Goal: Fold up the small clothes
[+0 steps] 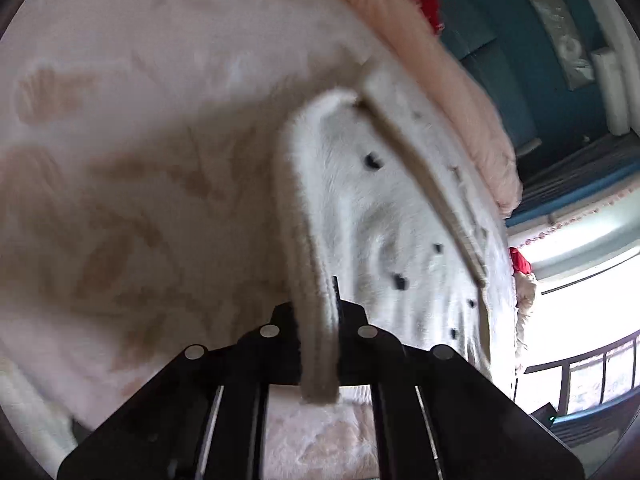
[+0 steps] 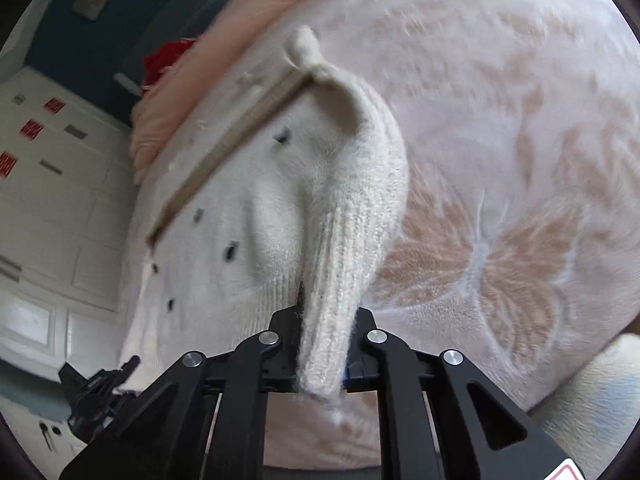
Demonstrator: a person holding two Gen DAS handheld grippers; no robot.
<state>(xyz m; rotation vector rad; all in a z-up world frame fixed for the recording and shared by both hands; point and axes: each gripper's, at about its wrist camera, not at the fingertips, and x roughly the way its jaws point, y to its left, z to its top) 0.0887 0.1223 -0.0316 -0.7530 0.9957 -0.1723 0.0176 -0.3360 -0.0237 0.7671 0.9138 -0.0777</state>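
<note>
The left gripper [image 1: 318, 344] has its fingers clamped on a ribbed edge of a small white knitted cardigan [image 1: 384, 216], and the right gripper [image 2: 322, 344] is clamped the same way on another ribbed edge of the same cardigan [image 2: 256, 216]. A band of knit runs straight out between each pair of fingers, with a short tail hanging back toward the camera. Holding it at two points probably lets the person keep the edge taut and carry it over the body of the garment to make a fold.

Ahead of the fingers the cardigan spreads across a pink plush blanket [image 1: 140, 140] with a tan butterfly pattern [image 2: 500, 264]. Beyond the left fingers and to their right the cloth lies mostly flat; in the right wrist view it rises into a rounded hump just past the fingertips. The knit is fluffy and off-white, with small dark spots [image 1: 374, 161] scattered on it and a tan band [image 2: 224, 152] across its far part. In the right wrist view the left gripper shows low at the left [image 2: 100, 388].
</note>
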